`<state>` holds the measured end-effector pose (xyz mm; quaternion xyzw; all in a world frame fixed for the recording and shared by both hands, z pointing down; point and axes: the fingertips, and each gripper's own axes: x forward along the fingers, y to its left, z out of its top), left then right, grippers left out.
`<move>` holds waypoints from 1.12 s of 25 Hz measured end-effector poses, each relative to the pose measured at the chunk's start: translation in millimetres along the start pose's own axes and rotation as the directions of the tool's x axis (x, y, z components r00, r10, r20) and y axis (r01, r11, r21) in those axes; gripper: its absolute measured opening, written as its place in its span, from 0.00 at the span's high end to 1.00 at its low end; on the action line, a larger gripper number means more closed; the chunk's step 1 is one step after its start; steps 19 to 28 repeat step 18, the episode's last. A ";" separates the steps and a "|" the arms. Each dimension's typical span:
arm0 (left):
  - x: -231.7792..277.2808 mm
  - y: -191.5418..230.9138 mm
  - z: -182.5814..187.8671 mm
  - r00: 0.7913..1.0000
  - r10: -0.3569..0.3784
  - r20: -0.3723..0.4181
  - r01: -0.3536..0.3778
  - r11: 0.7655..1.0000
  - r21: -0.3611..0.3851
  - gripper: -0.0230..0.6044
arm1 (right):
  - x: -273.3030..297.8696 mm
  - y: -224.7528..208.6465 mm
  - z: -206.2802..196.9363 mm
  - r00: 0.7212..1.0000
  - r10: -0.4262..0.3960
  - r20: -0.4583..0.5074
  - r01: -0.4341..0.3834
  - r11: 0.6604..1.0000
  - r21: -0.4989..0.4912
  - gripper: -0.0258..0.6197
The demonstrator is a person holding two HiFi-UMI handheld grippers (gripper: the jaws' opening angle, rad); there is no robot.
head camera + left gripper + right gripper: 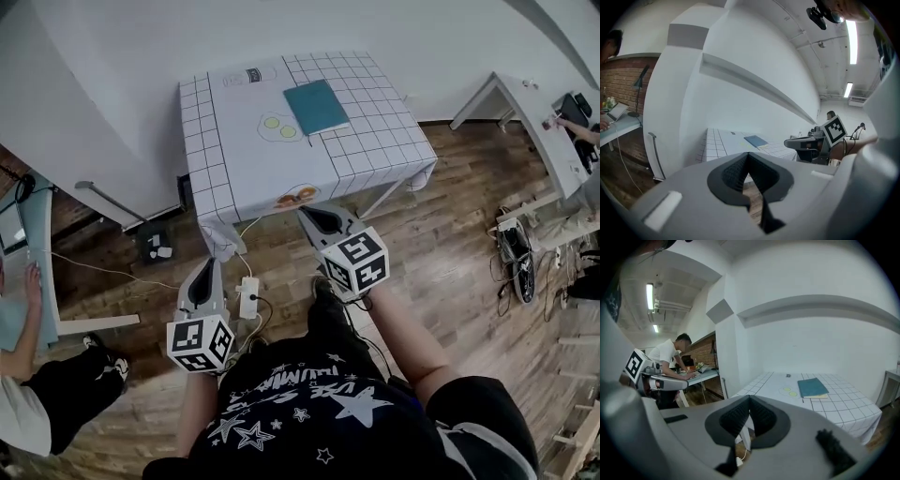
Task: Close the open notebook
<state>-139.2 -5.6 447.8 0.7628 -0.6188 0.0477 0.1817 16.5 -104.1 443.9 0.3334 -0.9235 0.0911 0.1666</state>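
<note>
The teal notebook point(317, 105) lies closed and flat on the white grid-pattern table point(234, 159), toward its far right part. It also shows in the left gripper view point(755, 140) and the right gripper view point(813, 387). Both grippers hang over the wooden floor, short of the table's near edge. My left gripper point(208, 267) is shut with nothing between its jaws point(749, 154). My right gripper point(314, 214) sits closer to the table edge, also shut and empty point(750, 397).
A white power strip point(248, 297) with cables lies on the floor between the grippers. A person point(23, 375) sits at a desk on the left. Another desk point(544, 141) with gear stands at the right. Printed food pictures point(280, 127) mark the tabletop.
</note>
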 end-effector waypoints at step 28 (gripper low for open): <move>-82.3 2.1 -6.7 0.972 -0.235 0.013 0.232 0.967 0.105 0.95 | -67.3 110.9 -23.9 0.981 -0.195 0.013 0.195 0.980 0.043 0.94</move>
